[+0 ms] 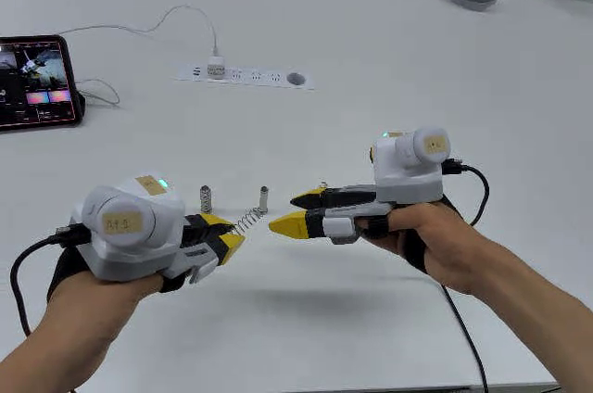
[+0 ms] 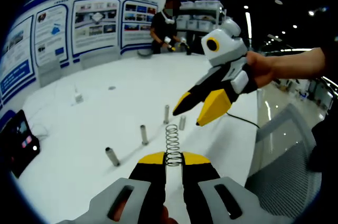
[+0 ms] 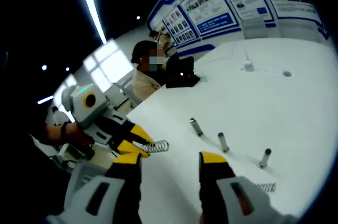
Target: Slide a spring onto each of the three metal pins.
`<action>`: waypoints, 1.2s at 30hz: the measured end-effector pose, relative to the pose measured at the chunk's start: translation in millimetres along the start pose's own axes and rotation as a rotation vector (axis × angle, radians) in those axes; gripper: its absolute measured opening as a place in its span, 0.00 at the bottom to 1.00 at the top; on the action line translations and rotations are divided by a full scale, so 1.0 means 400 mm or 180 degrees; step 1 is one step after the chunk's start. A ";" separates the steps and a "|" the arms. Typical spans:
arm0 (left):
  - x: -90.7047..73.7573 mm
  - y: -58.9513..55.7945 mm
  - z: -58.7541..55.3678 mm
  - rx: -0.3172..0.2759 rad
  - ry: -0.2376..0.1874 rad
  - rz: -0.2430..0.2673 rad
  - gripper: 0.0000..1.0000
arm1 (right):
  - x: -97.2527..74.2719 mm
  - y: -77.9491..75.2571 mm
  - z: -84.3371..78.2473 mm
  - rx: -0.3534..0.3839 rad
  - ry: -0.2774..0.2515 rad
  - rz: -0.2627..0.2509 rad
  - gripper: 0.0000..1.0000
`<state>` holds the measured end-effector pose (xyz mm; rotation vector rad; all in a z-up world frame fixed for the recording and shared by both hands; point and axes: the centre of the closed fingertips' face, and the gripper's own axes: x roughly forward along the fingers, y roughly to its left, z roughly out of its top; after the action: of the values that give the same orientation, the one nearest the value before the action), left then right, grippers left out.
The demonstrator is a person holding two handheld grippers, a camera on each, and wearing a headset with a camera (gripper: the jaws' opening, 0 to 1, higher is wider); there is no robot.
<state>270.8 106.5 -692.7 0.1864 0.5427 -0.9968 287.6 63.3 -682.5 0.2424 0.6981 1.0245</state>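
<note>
Table [image 1: 389, 87]: white workbench, three pins [image 2: 143, 134] standing in a row.
Right gripper [image 3: 170, 159]: jaws apart, empty, tips just beside the free end of the spring [image 2: 172, 140].
Left gripper [image 2: 173, 159]: clamped on the spring's base, above the table.
Pins: just beyond the held spring.
Spring: projects from the left jaws; pinched by few coils, it may bend, snag a pin tip or pop free.

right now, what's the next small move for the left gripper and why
Probably swing the left gripper so its spring lines up over the middle pin, then ease it down. The spring is clamped in its jaws, off the table, close to that pin, which looks bare.
</note>
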 end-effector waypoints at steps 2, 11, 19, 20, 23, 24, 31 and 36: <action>0.001 -0.003 0.002 0.0007 -0.0004 -0.0014 0.10 | 0.004 0.001 0.002 0.0028 -0.0012 0.0022 0.43; 0.018 -0.016 0.025 0.0031 -0.0055 -0.0091 0.10 | 0.026 0.025 0.013 0.0153 -0.0062 0.0207 0.29; 0.024 -0.014 0.033 0.0086 -0.0080 -0.0152 0.10 | 0.030 0.036 0.020 0.0149 -0.0036 0.0279 0.24; 0.024 -0.014 0.034 0.0088 -0.0084 -0.0159 0.10 | 0.026 0.041 0.026 0.0164 -0.0055 0.0290 0.24; 0.025 -0.012 0.035 0.0107 -0.0083 -0.0170 0.10 | 0.022 0.043 0.032 0.0175 -0.0070 0.0311 0.21; 0.025 -0.011 0.036 0.0111 -0.0085 -0.0173 0.10 | 0.022 0.041 0.034 0.0167 -0.0066 0.0313 0.21; 0.026 -0.011 0.045 0.0129 -0.0104 -0.0180 0.10 | 0.019 0.068 0.056 0.0073 -0.0027 0.0360 0.18; 0.025 -0.013 0.049 0.0156 -0.0109 -0.0198 0.10 | 0.019 0.089 0.069 -0.0004 0.0004 0.0423 0.17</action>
<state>277.6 88.5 -680.6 0.1967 0.4955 -1.0728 282.7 91.5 -647.1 0.2903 0.6895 1.1517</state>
